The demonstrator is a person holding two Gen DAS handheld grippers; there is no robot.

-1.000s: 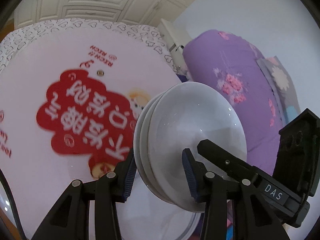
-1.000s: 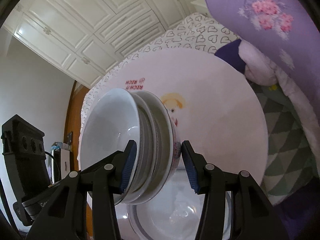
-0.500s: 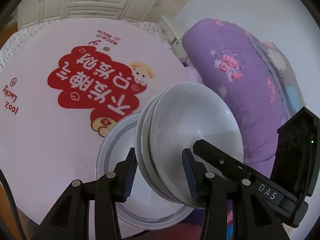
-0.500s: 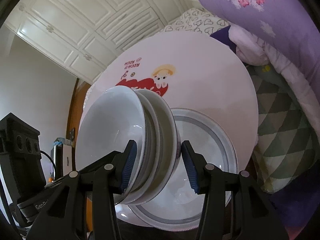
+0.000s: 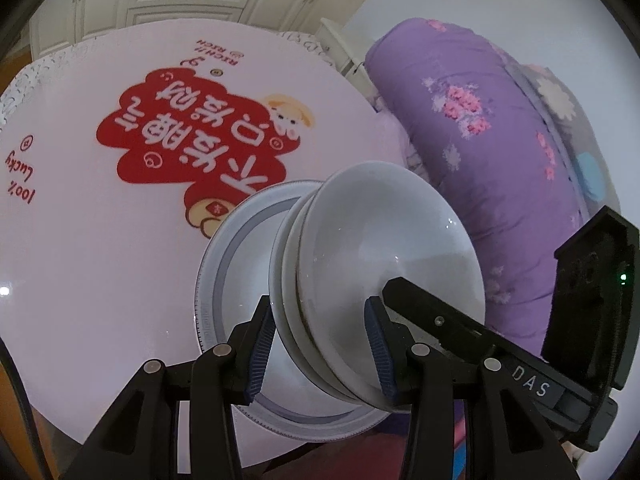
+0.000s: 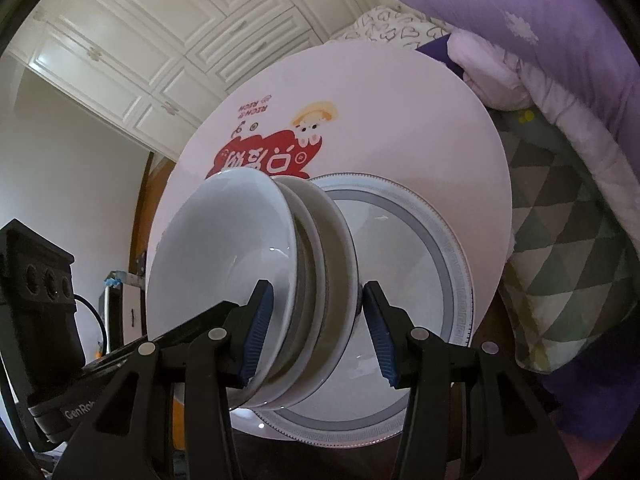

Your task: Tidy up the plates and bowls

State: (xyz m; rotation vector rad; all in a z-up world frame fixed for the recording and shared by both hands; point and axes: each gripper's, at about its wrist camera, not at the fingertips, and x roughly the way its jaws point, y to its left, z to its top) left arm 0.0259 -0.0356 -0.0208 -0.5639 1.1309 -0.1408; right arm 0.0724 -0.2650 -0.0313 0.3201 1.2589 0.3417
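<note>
Held over the grey-rimmed plate (image 6: 448, 248) on the round table (image 5: 80, 240): stacked white bowls (image 5: 380, 248), clamped at opposite rims by left gripper (image 5: 320, 352) and right gripper (image 6: 316, 332). Judged heavy, glazed, slippery, breakable; best gripped across all rims together.

Free table at 9–12 o'clock, blocked at 2–4 and at centre

Left wrist view: table (image 5: 80, 240) bare from 9 to 12 o'clock, open passage there. Grey-rimmed plate (image 5: 224, 276) lies flat near the table's near edge, under the bowl stack (image 5: 380, 264) filling the centre. Purple quilt (image 5: 500, 140) bulks at 2–4 o'clock, just beside the table edge. Right gripper (image 5: 520, 352) crosses at 4 o'clock. Right wrist view: left gripper (image 6: 36, 320) at 8 o'clock; checked cushion (image 6: 568, 280) hems in the table at 3–4 o'clock.
</note>
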